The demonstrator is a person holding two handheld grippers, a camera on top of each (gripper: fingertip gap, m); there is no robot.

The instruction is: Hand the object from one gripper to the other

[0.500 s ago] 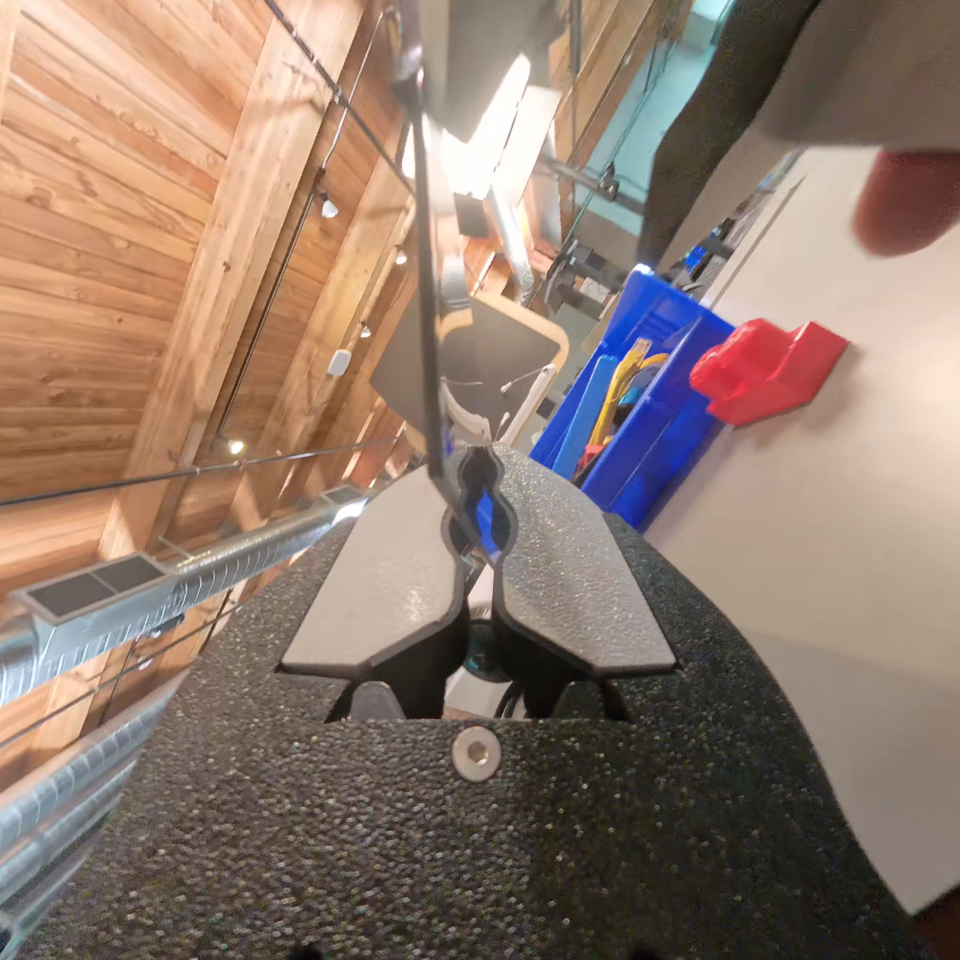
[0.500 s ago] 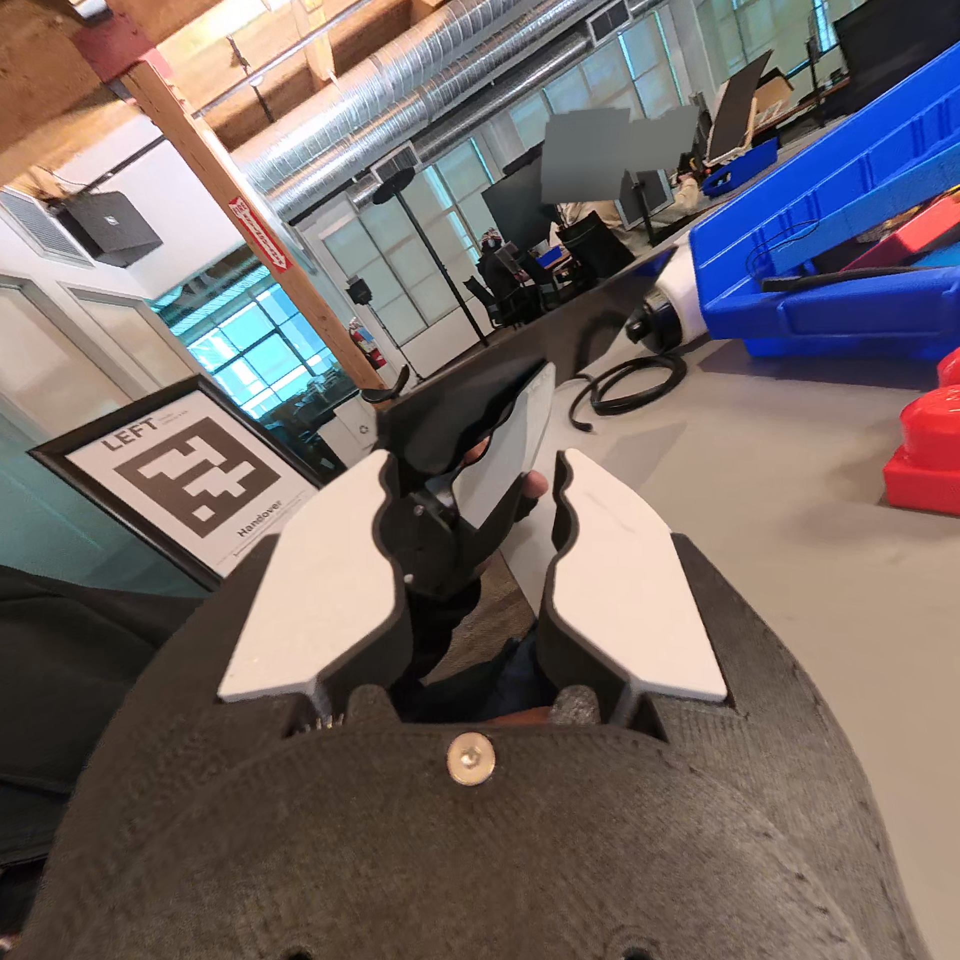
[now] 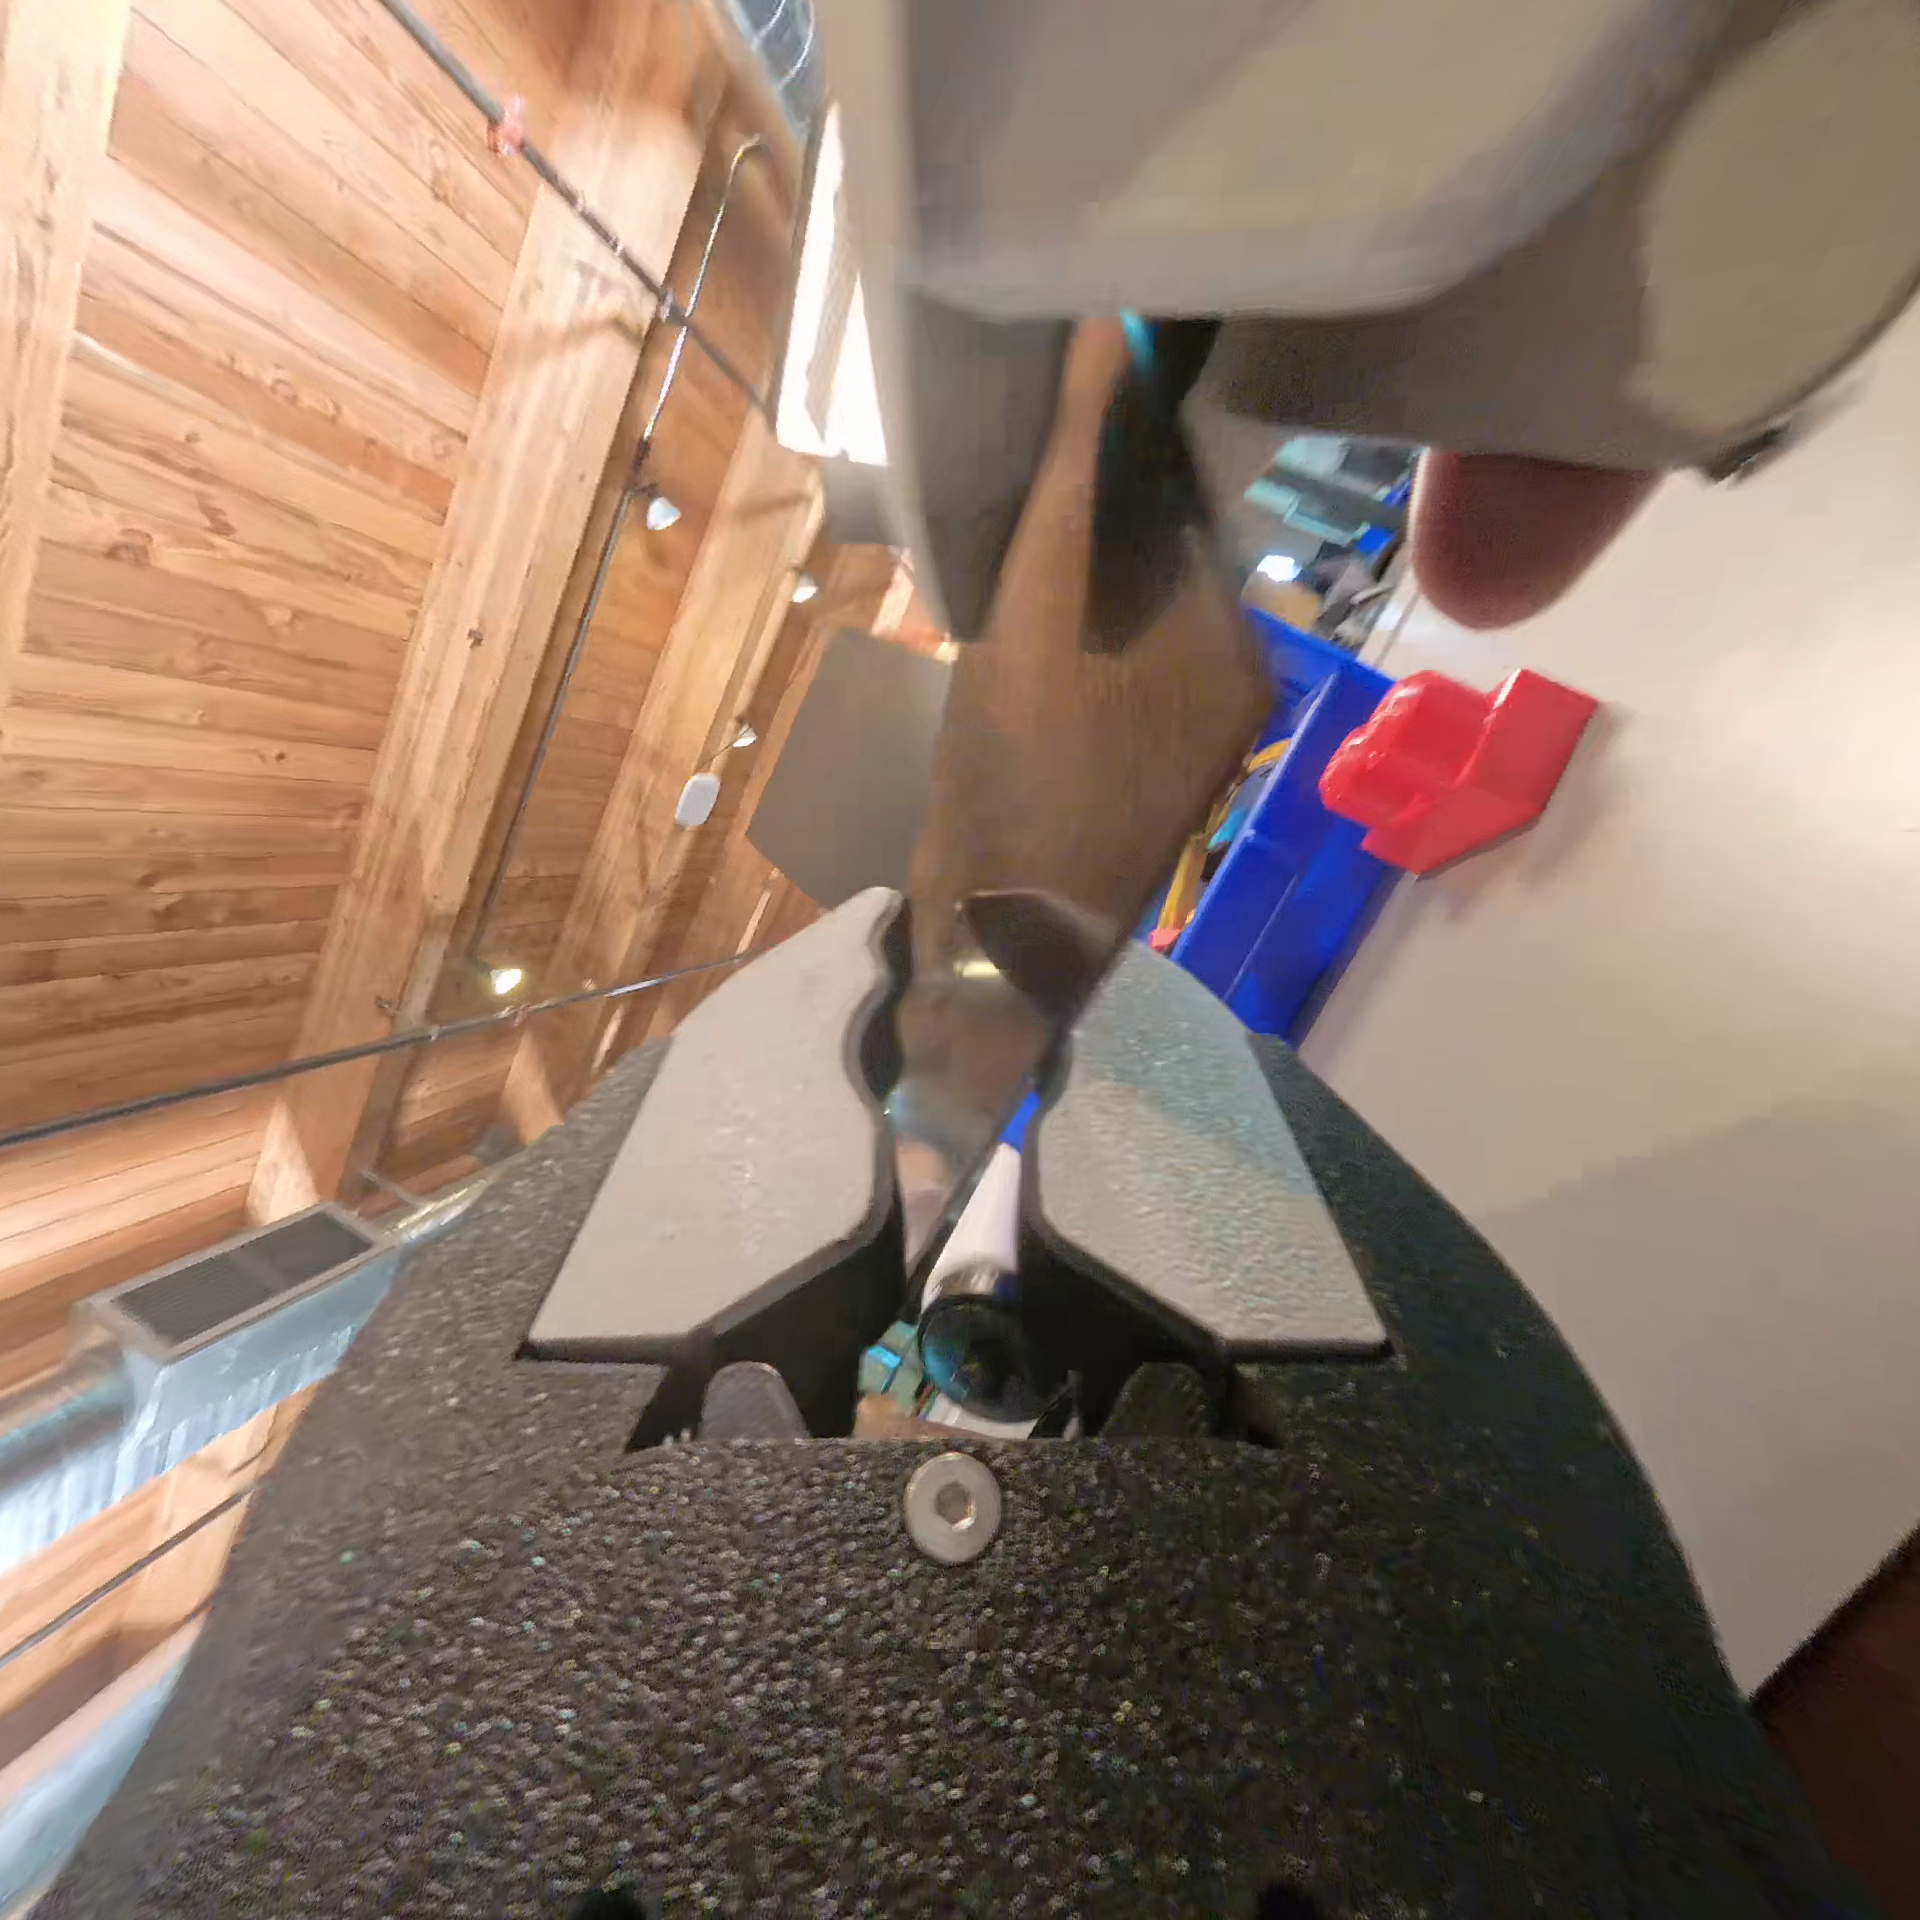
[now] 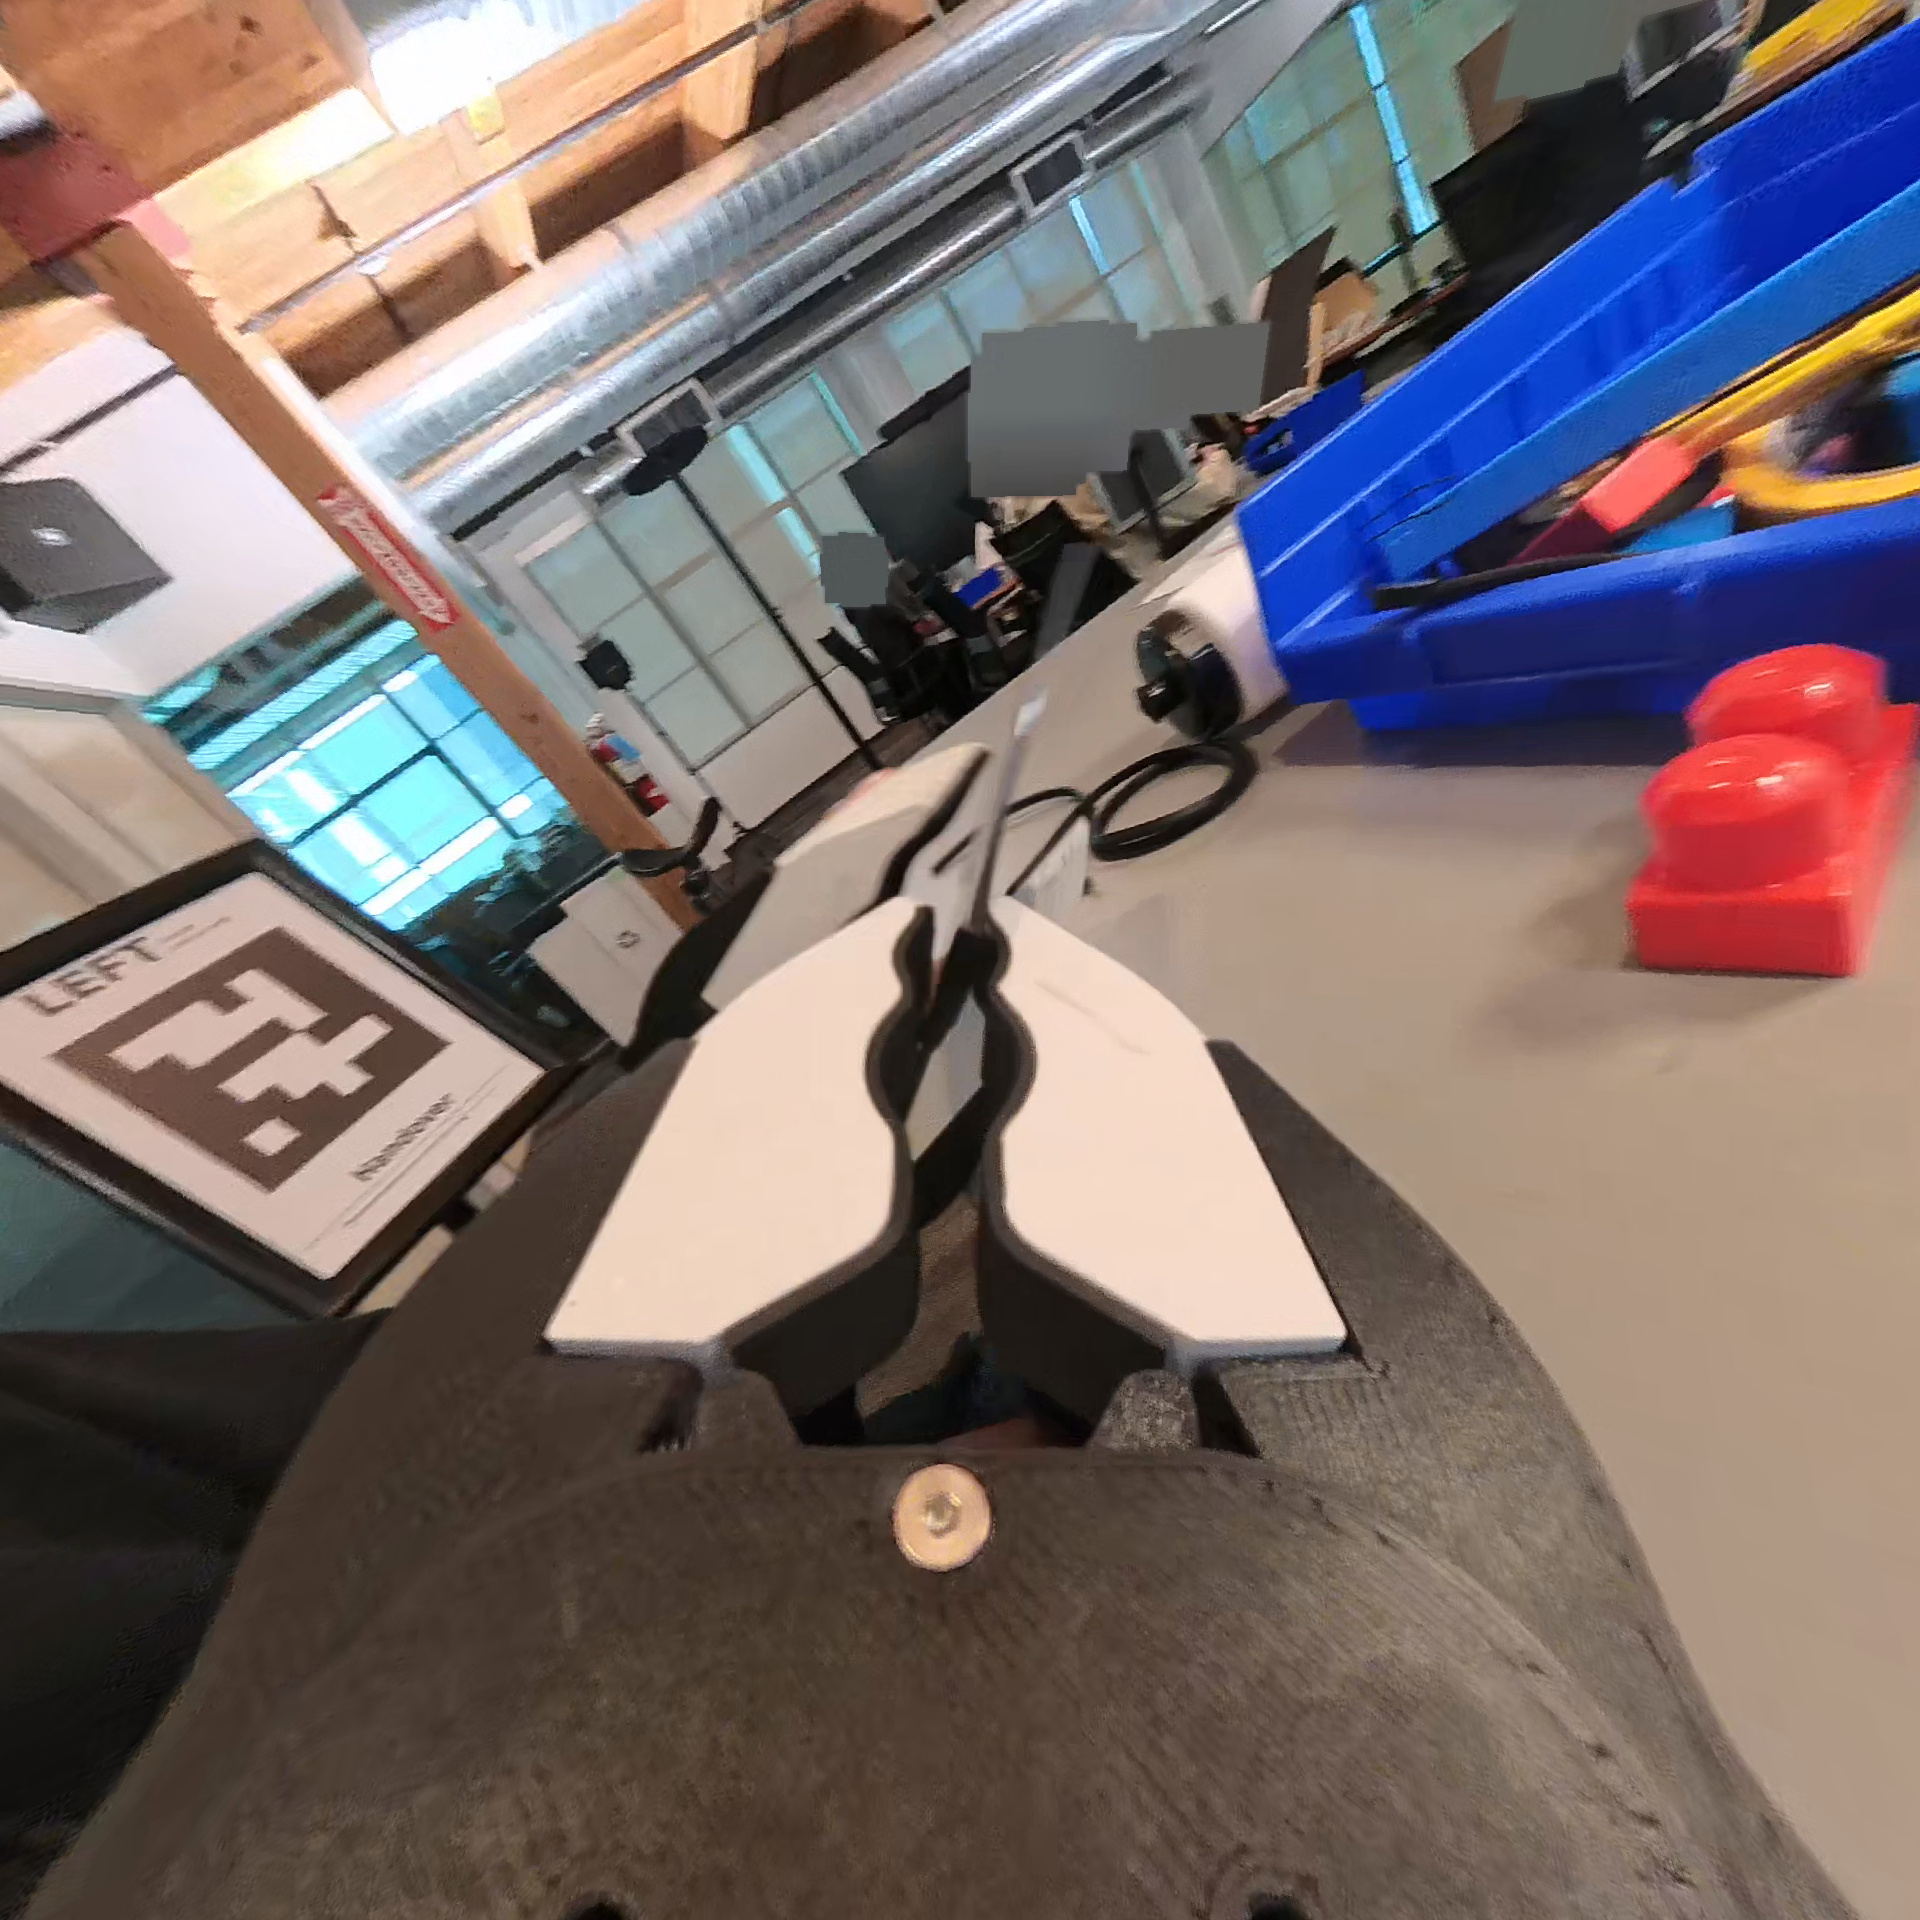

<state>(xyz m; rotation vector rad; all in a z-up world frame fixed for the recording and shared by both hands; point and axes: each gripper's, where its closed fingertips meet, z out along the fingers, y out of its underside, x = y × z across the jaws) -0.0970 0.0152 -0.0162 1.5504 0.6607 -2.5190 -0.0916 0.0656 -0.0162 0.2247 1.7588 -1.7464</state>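
Handing over the thin shiny card [image 4: 1013, 769] looks to be at the changeover point. In the right wrist view the right claw [image 4: 961, 935] has its two pale fingers drawn almost together at the tips, pinching the card, which shows edge-on and rises toward the upper middle of the frame. In the left wrist view the left claw [image 3: 971, 997] stands partly open. A narrow gap shows between its fingers, and the card runs slantwise through it. Whether either pad presses on the card there, I cannot tell. The card is held in the air, clear of the grey worktop [image 4: 1351, 1039]. A red block [image 4: 1777, 831] and a blue bin [image 4: 1558, 582] sit at the right of that frame.

To do this step well, the right claw should probably keep its pinch firm and its wrist quiet while the left one opens a little wider. The left claw should then back straight out along the plane of the card, so neither finger drags its face. A sheet this thin and slick seems likely to pivot in a tip grip, so a twist or sideways tug is the chief risk.
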